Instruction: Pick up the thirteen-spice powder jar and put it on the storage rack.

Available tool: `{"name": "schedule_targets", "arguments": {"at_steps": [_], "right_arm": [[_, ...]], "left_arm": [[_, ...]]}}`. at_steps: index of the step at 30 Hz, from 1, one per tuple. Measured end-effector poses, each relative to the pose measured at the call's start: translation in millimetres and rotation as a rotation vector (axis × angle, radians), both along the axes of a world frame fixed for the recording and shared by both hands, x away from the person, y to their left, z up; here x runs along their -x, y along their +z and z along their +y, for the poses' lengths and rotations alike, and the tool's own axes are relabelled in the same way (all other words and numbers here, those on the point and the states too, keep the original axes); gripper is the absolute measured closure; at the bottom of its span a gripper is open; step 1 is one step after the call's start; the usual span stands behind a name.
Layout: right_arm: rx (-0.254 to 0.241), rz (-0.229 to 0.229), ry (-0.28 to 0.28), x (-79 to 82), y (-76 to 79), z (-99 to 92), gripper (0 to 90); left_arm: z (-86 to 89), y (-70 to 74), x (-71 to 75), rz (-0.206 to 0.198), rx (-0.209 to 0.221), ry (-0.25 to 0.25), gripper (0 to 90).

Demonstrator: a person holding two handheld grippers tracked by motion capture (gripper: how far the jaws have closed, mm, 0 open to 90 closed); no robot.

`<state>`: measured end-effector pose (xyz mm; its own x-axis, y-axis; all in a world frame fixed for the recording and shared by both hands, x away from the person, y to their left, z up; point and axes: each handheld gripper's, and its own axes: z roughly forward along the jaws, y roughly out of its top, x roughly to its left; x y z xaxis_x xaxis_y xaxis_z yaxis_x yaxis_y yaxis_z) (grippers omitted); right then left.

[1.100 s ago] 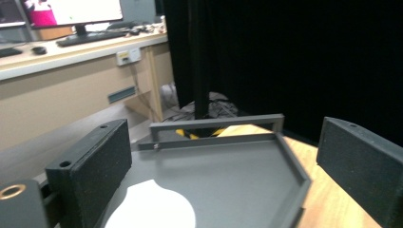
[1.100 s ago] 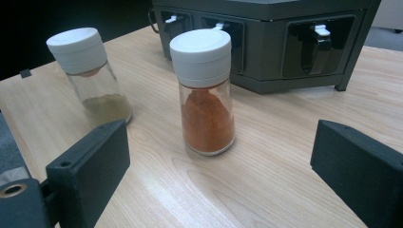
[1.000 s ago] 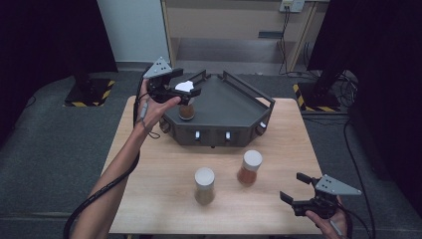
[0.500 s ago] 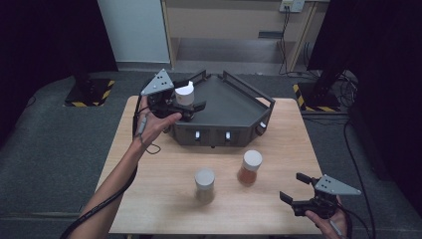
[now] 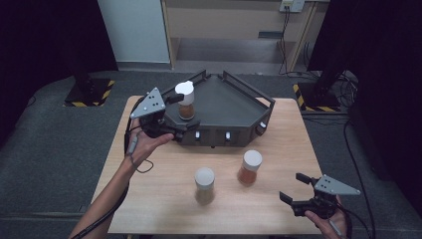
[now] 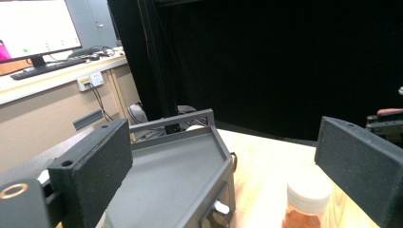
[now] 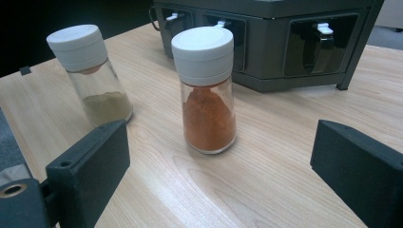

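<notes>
A white-capped jar of brown spice (image 5: pixel 186 102) stands upright in the left front corner of the dark tray (image 5: pixel 234 97). My left gripper (image 5: pixel 178 114) hangs just left of it, jaws open and empty. Along its jaws, my left gripper (image 6: pixel 223 180) looks over the tray floor (image 6: pixel 166 175), with an orange jar (image 6: pixel 308 202) low on the right. On the table stand an orange-spice jar (image 5: pixel 250 168) and a pale-spice jar (image 5: pixel 204 184). My right gripper (image 5: pixel 294 188) rests open near the front right edge. The orange jar (image 7: pixel 207 95) stands beyond my right gripper (image 7: pixel 223 183), and the pale jar (image 7: pixel 92 76) is left of it.
The tray has raised rails and small latches on its front face (image 5: pixel 226 135), and it sits at the far side of the wooden table (image 5: pixel 164 199). Dark floor surrounds the table. A wall cabinet with a socket (image 5: pixel 291 5) stands behind.
My left gripper has drawn back to the left and toward the person, away from the jar in the tray. The jar has stayed put. The right gripper has not moved.
</notes>
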<state>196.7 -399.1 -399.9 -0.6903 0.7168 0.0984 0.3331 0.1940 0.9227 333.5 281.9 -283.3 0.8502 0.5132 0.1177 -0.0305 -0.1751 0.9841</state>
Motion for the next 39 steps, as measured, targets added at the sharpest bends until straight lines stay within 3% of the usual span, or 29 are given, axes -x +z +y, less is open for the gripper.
{"name": "schedule_targets", "arguments": {"at_steps": [16,27,39], "right_arm": [[0.015,-0.004,0.002,0.9,1.7,2.8,6.1],[0.025,-0.004,0.004,1.1,2.8,4.4,6.0],[0.026,-0.003,0.005,1.2,3.2,4.8,6.0]], "left_arm": [[27.9,-28.5,43.2,0.021,-0.006,0.038,3.2],[47.3,-60.3,61.5,0.074,0.021,0.080,2.1],[64.4,-83.7,79.5,0.120,0.018,0.136,1.6]]}}
